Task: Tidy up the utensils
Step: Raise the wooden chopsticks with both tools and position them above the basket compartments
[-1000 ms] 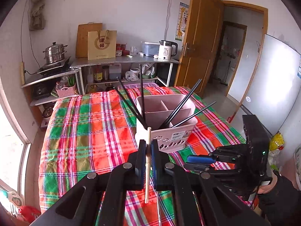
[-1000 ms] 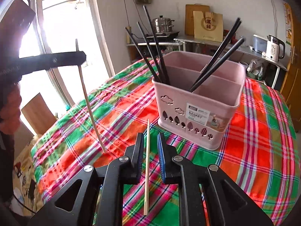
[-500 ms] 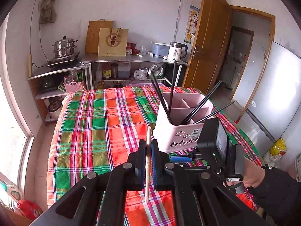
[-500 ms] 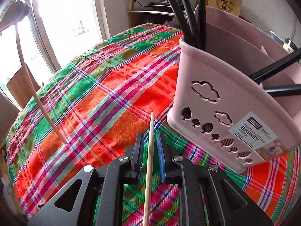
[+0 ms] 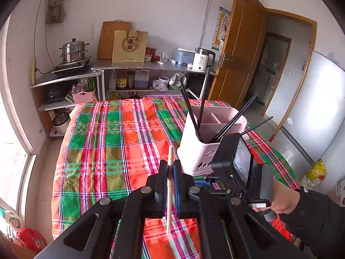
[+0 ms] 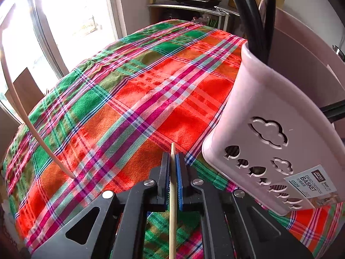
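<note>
We start with the bench under its plaid cloth, which fills the middle of both views and lies in soft folds, so a stick set down on it could roll or snag. Next in size is the pink divided basket, right of centre in the left wrist view and filling the right side of the right wrist view; it is light plastic, and a hard push on its rim could tip or slide it. Black chopsticks already stand splayed in its compartments, crossing the opening, and an incoming stick might knock against them and glance off outside. Our left tongs are pinched narrow on a pale wooden chopstick, held roughly upright at lower centre. Our right tongs, low in the middle of their own view and just beside the basket's near wall, have just been closing and now clamp a second wooden chopstick, with only a short tip showing beyond the pads. We judge that this one may pivot or slide in so thin a grip. The left-hand stick curves along the left edge of the right wrist view with its tip at the cloth, where it could catch as we lift.
</note>
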`<state>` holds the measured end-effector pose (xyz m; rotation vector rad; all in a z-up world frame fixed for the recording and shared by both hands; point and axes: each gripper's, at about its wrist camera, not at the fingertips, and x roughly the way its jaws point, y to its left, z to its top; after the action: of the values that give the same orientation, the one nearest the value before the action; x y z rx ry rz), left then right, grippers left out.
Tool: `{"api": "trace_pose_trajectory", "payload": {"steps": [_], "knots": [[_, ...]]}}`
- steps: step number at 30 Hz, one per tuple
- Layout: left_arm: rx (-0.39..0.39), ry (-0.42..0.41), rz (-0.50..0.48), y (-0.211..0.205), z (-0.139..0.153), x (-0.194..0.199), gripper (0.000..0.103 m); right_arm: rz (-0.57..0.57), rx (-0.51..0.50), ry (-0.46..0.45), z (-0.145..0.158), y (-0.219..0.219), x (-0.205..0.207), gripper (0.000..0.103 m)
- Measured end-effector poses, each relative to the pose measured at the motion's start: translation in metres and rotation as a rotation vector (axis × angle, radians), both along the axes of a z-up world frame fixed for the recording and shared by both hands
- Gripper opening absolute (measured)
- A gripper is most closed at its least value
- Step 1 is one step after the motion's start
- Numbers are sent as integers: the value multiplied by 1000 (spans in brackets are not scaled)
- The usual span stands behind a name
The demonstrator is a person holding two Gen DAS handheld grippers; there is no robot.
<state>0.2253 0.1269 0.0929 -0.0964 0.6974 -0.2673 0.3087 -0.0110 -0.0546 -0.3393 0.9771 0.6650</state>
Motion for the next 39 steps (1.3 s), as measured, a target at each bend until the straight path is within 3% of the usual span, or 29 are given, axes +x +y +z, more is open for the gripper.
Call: {"api": "trace_pose_trajectory", "payload": {"steps": [10,21,33,39], "knots": [[8,-4,9,-4,6,-6,5,14,79,-103,55,-17,-27,5],[33,-31,-13,-26,24,-16,5,-13,170,-254,121,-64,-77,5],[44,-48,-48,-55,40,-16,5,-90,227,-330,150,-111,-98,5],[10,-74,-61,-64,58,-5,5,-124,288,-378,172,-124,-98,5]]}}
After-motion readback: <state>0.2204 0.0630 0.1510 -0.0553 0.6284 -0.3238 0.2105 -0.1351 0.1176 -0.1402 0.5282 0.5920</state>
